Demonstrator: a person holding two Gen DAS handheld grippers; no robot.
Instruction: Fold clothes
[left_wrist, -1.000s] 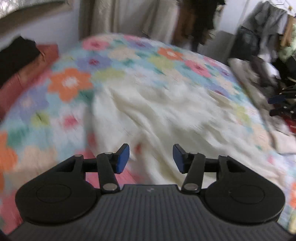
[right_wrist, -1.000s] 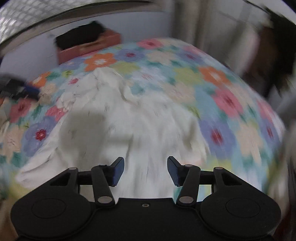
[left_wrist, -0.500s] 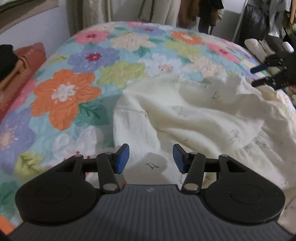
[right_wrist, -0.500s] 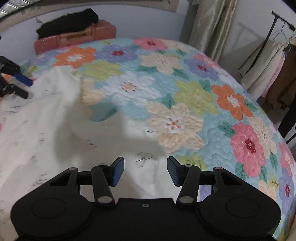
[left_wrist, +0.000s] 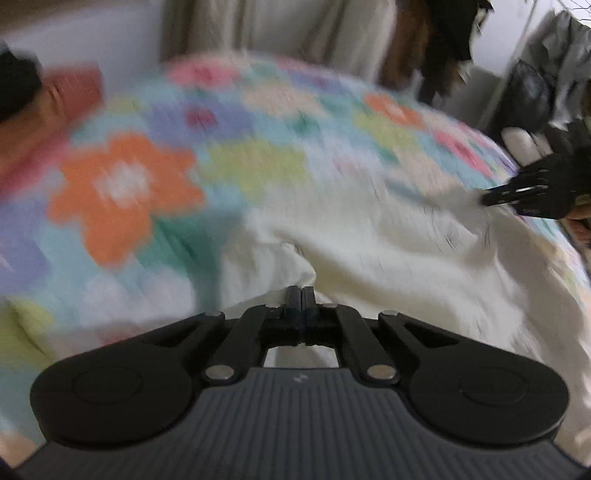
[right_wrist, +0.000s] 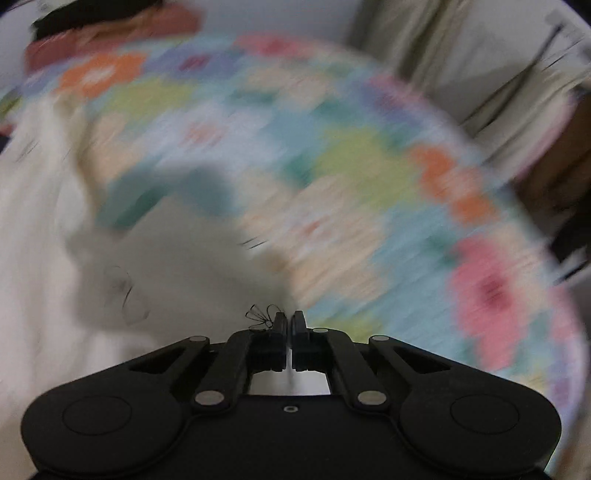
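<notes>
Now, seen from the left wrist, your left gripper (left_wrist: 302, 295) has pinched shut on an edge of the cream garment (left_wrist: 388, 254), where half a second ago its blue pads stood spread above the cloth. The garment lies rumpled across the floral quilt (left_wrist: 125, 184), and your right gripper shows at the far side, at the cloth's other edge. From the right wrist, your right gripper (right_wrist: 290, 319) has likewise closed, with cream fabric caught between the pads beside a small printed bow; it too was spread open before. Heavy blur in both views suggests fast motion. Both edges look gripped, so a lift or fold-over seems under way.
</notes>
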